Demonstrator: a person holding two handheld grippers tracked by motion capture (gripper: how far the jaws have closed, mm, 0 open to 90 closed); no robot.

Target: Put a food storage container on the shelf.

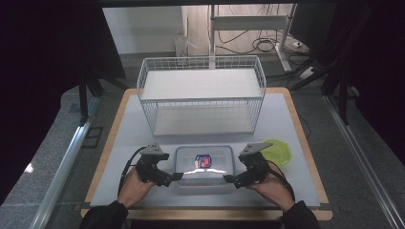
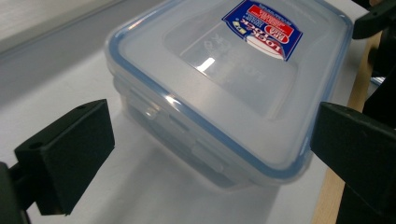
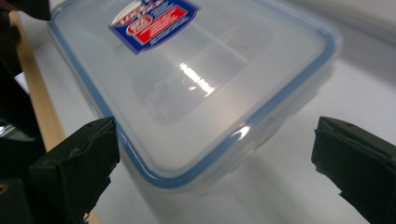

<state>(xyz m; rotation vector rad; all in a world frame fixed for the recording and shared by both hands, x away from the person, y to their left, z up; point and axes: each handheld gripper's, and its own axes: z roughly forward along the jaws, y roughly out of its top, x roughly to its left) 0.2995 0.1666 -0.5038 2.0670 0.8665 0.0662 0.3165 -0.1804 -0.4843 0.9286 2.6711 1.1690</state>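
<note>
Black left gripper (image 1: 177,176): I've got its jaws wide apart, at the box's 9 o'clock.
Right gripper (image 1: 228,179): jaws spread too, at 3 o'clock.
Clear lidded box (image 1: 204,164): on the table's (image 1: 286,124) near edge, wire rack (image 1: 200,95) at 12, green lid (image 1: 278,151) at 2.

Looks like a lab / recording setup, not a home. Work table (image 1: 305,138) w/ white mat on a wood board, dark curtains left & right. Far side: metal frame stand (image 1: 248,21), loose cables (image 1: 265,44) on the floor, aluminium rails (image 1: 62,167) along both sides. White wire rack (image 1: 200,95) mid-table.
</note>
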